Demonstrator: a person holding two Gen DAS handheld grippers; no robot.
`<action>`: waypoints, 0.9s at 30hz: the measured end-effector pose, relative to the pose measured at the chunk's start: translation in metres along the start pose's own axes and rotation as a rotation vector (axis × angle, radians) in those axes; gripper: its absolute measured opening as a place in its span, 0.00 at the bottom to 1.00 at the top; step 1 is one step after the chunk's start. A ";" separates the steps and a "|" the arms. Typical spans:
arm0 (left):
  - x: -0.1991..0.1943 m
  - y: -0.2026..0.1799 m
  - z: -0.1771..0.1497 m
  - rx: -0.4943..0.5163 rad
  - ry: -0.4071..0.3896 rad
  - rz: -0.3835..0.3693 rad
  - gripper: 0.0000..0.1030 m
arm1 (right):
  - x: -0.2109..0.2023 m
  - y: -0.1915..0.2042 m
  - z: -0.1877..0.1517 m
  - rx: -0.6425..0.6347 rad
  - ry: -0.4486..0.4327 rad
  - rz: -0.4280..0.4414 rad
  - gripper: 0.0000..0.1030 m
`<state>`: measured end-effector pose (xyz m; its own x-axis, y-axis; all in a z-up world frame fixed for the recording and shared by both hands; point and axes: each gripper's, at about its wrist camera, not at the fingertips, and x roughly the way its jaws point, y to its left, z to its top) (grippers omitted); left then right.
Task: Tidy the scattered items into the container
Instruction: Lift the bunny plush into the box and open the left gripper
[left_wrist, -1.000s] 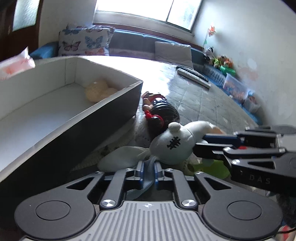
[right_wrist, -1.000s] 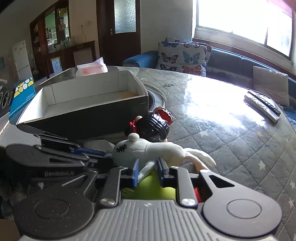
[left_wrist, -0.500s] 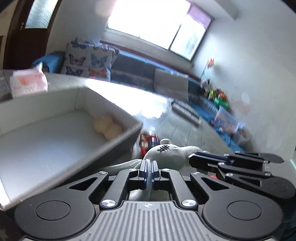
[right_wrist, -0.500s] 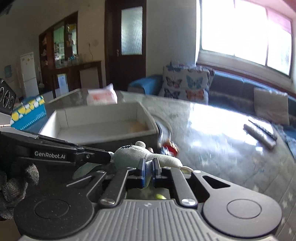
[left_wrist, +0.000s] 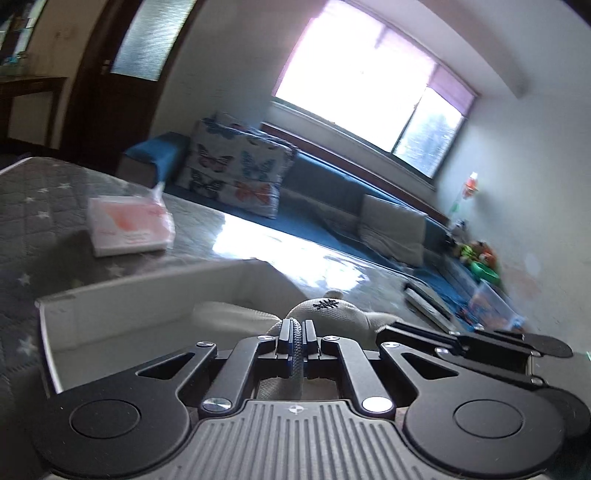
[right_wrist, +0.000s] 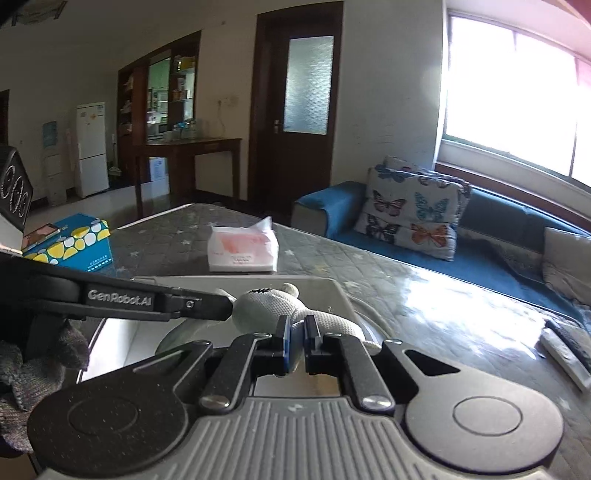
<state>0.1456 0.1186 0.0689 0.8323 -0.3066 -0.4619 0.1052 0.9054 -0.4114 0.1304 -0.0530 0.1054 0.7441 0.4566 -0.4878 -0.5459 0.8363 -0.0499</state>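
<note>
Left wrist view: the left gripper is clamped tight on a limb of the white plush toy, right over the white box. Right wrist view: the right gripper pinches another limb, toy above the box.

You are holding your left gripper clamped tight, its jaws pinching a strip of the white plush toy; your right gripper is likewise closed hard on another limb of the same toy; both are pointing forward and slightly downward, side by side, carrying it between them; in the right wrist view your left gripper is reaching in from the left edge, and your gloved left hand is gripping its handle.
</note>
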 end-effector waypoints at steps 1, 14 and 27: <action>0.004 0.006 0.002 -0.005 0.001 0.013 0.05 | 0.008 0.002 0.002 0.000 0.005 0.009 0.06; 0.044 0.038 -0.007 -0.029 0.069 0.134 0.08 | 0.072 0.014 -0.023 0.052 0.117 0.080 0.19; 0.023 0.023 -0.009 0.025 0.048 0.150 0.17 | -0.001 0.003 -0.052 0.043 0.070 0.040 0.37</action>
<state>0.1618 0.1299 0.0416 0.8126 -0.1802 -0.5542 -0.0046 0.9490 -0.3153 0.1078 -0.0672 0.0605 0.6925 0.4683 -0.5488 -0.5559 0.8312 0.0077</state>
